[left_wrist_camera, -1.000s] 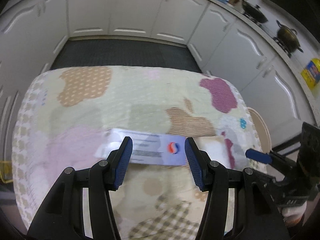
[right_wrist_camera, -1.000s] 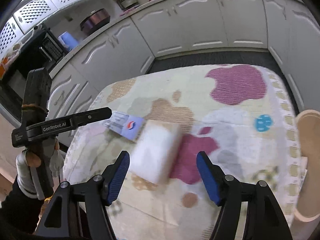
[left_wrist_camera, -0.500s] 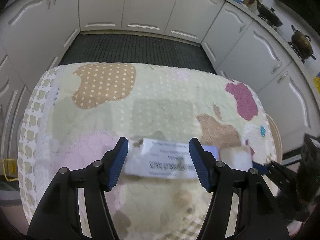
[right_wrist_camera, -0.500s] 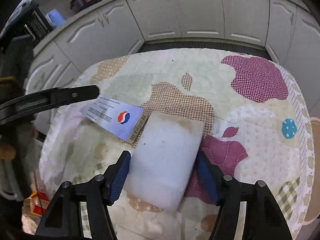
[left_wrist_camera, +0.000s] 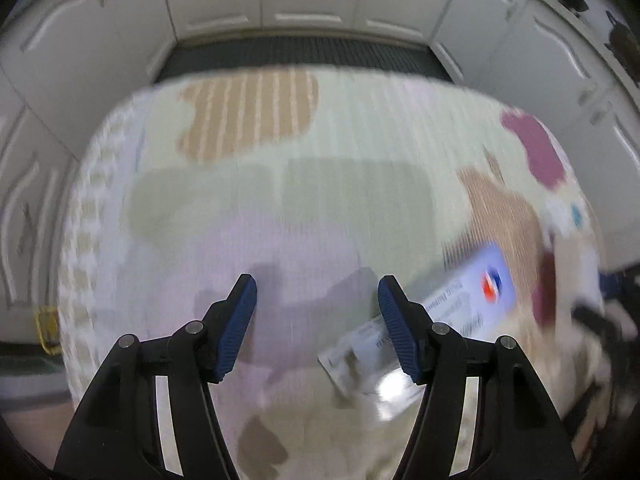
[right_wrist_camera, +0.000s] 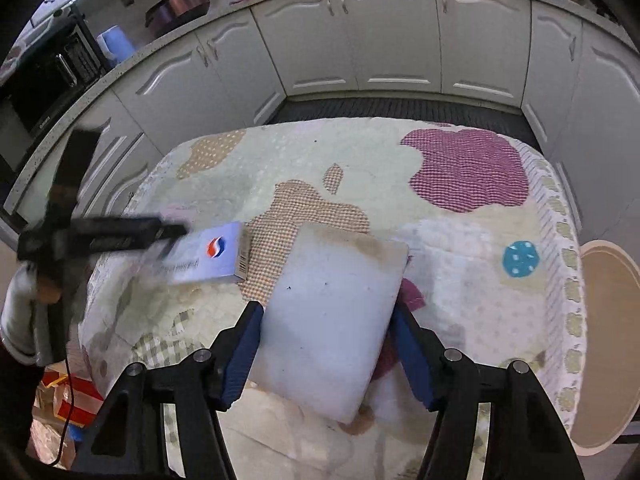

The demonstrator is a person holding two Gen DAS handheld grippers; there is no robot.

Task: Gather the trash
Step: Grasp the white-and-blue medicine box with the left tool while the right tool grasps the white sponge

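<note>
Left gripper: mine, pointing steeply down at the quilted tablecloth; blue fingers spread, only cloth between them. Jaws opened further earlier in this last second, nothing gripped.
Left view: heavily motion-blurred, detail poor.
Flat carton: white-and-lilac box with a red-blue logo and barcode, lying flat on the table just right of my left gripper's right finger, partly behind it; not between the pads. In the right view it sits toward the table's left edge, with the left gripper's black finger over its left end; contact I cannot tell.
Right gripper: mine, angled down over the near middle of the table; jaws eased in a little over the last second.
Foam block: white slab, dirty along its far edge, lying on the cloth between the right fingers; both blue pads sit against its sides, pinching it.
Carton vs block: just beside each other, near corners close, touching unclear.
Hand: pale glove, dark sleeve, holding the left gripper's handle beyond the table's left edge.
Surroundings: white kitchen cabinets past the table's far edge.
</note>
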